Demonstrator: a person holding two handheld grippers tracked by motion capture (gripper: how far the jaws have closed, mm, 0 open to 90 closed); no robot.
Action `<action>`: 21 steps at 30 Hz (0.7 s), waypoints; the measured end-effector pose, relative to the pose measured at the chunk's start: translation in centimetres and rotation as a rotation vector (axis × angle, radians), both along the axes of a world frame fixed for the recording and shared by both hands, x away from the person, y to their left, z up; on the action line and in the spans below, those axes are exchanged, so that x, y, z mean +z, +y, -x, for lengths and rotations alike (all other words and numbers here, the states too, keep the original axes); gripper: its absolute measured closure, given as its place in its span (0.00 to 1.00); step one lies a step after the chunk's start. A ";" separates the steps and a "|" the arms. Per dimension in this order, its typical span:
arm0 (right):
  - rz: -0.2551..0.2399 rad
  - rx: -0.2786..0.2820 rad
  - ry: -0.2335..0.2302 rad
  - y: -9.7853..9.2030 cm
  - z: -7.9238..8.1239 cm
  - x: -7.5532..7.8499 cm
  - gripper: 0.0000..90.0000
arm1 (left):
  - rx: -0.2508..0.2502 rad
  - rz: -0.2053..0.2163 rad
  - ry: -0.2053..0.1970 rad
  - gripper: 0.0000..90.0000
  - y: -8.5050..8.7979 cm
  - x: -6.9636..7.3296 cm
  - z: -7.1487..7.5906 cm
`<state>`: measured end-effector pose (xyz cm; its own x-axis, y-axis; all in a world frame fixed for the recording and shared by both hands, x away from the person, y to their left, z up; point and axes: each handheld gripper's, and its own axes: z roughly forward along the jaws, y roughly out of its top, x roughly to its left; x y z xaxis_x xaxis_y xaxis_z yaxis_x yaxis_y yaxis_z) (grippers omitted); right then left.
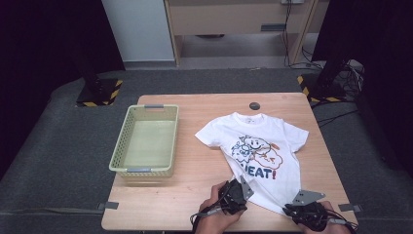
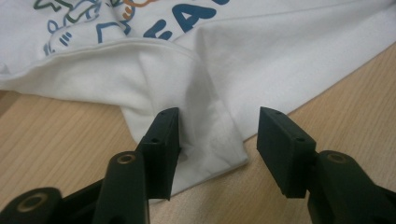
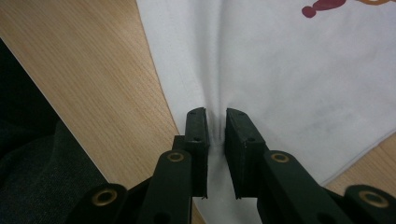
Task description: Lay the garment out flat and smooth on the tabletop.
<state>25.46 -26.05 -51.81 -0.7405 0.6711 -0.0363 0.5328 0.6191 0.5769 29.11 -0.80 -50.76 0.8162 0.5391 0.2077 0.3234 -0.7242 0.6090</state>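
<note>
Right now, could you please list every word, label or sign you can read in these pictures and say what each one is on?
"EAT!" in blue letters with a red exclamation mark, on the front of the white T-shirt, under its cartoon print; a first letter may be hidden by a fold.
Neck label of the T-shirt: too small to read.
Yellow and black hazard stripes on the stand bases beyond the table: a warning marking, no words.

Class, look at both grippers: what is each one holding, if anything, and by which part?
The right gripper pinches the white T-shirt at its bottom hem, cloth bunched between its fingers. The left gripper holds nothing: it stands open around a folded hem corner.
</note>
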 end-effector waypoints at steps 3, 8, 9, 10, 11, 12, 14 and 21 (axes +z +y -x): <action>0.002 0.000 -0.003 0.0 0.0 0.0 0.88 | -0.006 0.021 -0.025 0.55 -0.2 0.7 0.4; 0.000 0.002 0.000 -0.1 0.0 0.0 0.87 | -0.038 0.035 -0.015 0.56 -0.7 1.1 0.9; -0.001 0.001 0.000 -0.1 0.0 0.0 0.87 | -0.046 0.026 -0.011 0.56 -0.9 0.9 1.0; -0.002 0.000 0.000 -0.1 0.0 0.0 0.87 | -0.052 0.020 -0.007 0.56 -1.0 0.7 1.1; 0.000 -0.001 0.000 -0.1 0.0 0.0 0.87 | -0.058 0.013 -0.007 0.56 -1.2 0.6 1.3; 0.003 0.000 -0.002 -0.1 0.0 0.0 0.87 | -0.062 0.005 -0.007 0.57 -1.3 0.5 1.3; 0.001 0.000 -0.003 -0.1 0.0 0.0 0.87 | -0.063 -0.005 -0.009 0.57 -1.5 0.2 1.3; -0.005 -0.012 0.008 -0.4 -0.1 0.0 0.85 | -0.003 0.011 0.046 0.66 0.0 -1.0 -0.4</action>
